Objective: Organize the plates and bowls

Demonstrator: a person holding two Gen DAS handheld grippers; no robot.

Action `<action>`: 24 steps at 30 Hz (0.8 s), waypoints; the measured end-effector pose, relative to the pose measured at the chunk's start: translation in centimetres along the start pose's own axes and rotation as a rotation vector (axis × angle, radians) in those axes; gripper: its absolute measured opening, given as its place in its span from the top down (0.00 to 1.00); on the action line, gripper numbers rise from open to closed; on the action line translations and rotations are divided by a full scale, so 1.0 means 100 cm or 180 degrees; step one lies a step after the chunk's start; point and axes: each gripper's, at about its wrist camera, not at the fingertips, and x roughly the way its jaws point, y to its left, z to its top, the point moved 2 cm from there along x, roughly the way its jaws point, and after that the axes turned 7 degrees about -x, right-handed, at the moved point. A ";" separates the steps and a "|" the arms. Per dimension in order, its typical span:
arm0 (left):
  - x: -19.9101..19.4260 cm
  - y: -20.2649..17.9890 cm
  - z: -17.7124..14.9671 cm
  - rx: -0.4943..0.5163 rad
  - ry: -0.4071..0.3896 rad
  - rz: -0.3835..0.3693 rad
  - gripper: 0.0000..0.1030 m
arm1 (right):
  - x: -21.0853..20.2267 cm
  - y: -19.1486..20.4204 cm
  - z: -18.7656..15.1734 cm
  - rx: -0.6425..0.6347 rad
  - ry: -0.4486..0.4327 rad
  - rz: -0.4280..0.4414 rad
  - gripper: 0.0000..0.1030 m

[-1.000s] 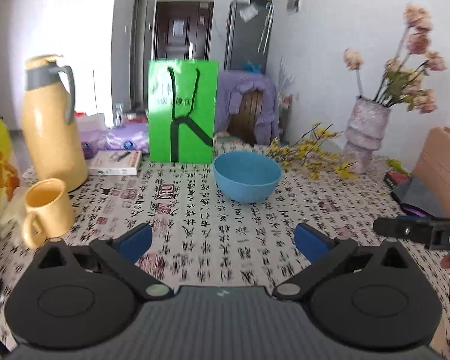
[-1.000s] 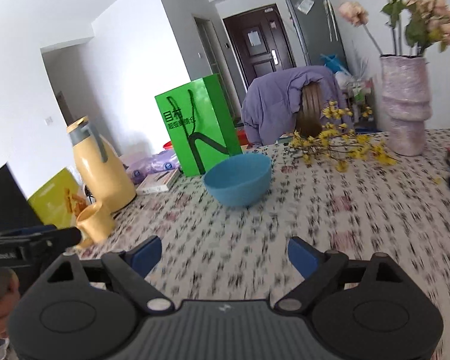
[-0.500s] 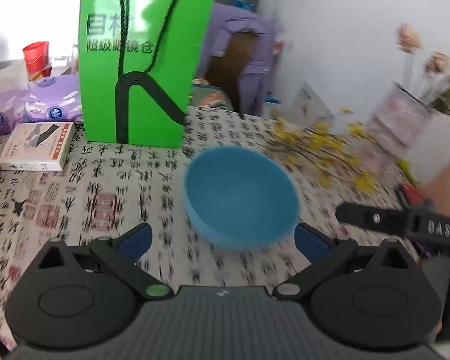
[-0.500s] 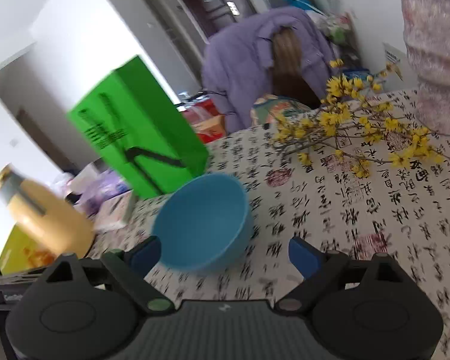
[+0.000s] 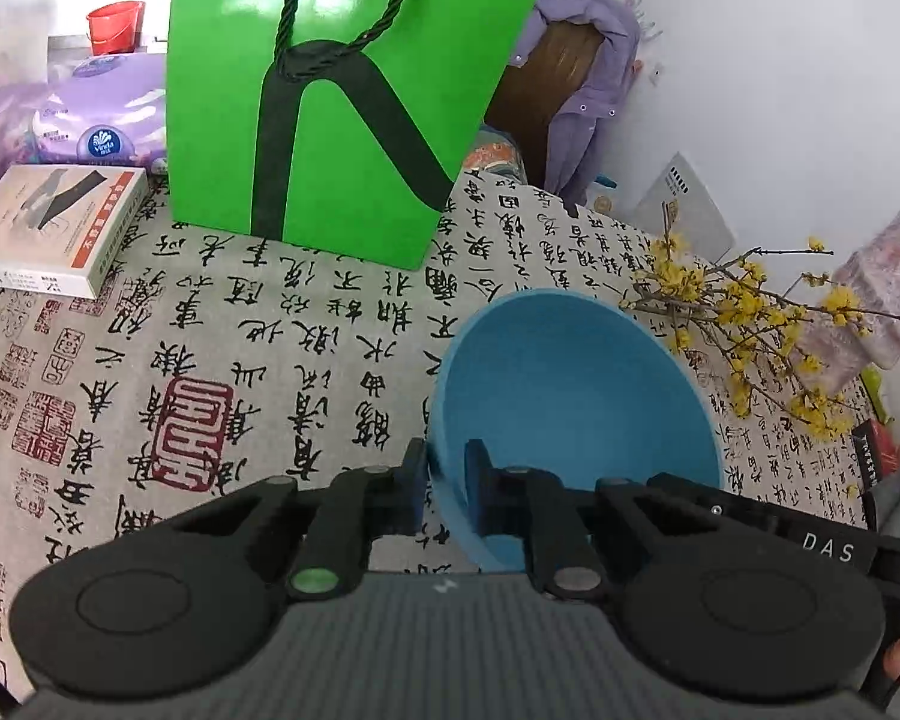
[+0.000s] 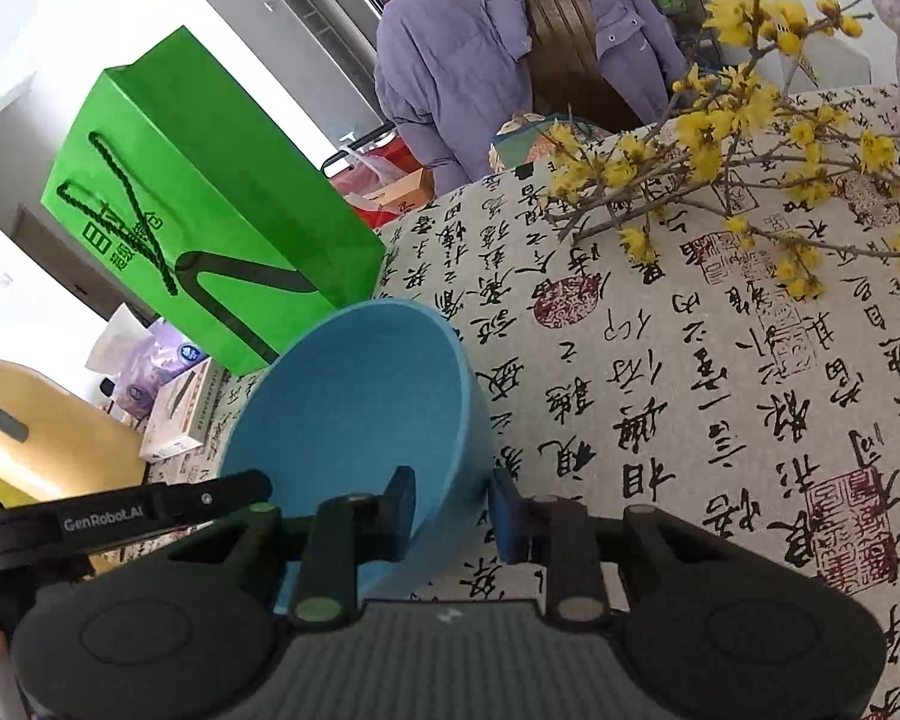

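Both grippers have come down and forward to the blue bowl (image 5: 576, 414) since a second ago. Back then the bowl sat far off in the middle of the table and both sets of jaws stood wide open with nothing in them. Now the bowl fills the low middle of each wrist view.

The left gripper (image 5: 446, 483) has the bowl's near left rim between its two fingers. One finger is outside the wall and one is inside. Its jaws are closing, and the pads look as if they press on the thin wall.

The right gripper (image 6: 453, 510) has the bowl's right rim between its fingers in the same way, one inside and one outside. Its jaws are closing too. A small gap can still be seen beside the outer finger, so I think this grip is not quite tight yet.

The bowl sits on the tablecloth (image 5: 222, 360) with black writing on it, just in front of the green bag (image 5: 330, 90). The yellow flower twigs (image 6: 750, 138) lie near its far right side. In the right wrist view the bowl looks a little tipped, but I cannot tell if it has left the cloth.

So the job is only at its start. The bowl is being grabbed from two sides. It has not been carried anywhere. No plates and no other bowls show in these views, so I cannot say where this bowl should go or how many things are left.
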 end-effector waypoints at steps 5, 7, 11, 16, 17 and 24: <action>-0.008 -0.003 0.001 0.0022 0.0019 -0.0035 0.92 | -0.005 -0.002 0.001 0.0003 0.0022 -0.0062 0.87; -0.015 -0.005 0.000 0.0043 0.0027 -0.0039 0.92 | -0.011 -0.001 0.001 -0.0007 0.0011 -0.0058 0.87; -0.033 -0.014 -0.005 0.0116 0.0000 -0.0029 0.92 | -0.030 0.006 -0.003 -0.0058 -0.0001 -0.0055 0.87; -0.074 -0.026 -0.014 0.0193 -0.0083 -0.0104 0.92 | -0.068 0.020 -0.005 -0.0118 -0.0120 -0.0035 0.88; -0.084 -0.028 -0.017 0.0194 -0.0102 -0.0144 0.91 | -0.078 0.023 -0.007 -0.0118 -0.0144 -0.0018 0.88; -0.162 -0.039 -0.062 0.0245 -0.0260 -0.0269 0.91 | -0.150 0.049 -0.035 -0.0236 -0.0270 0.0032 0.89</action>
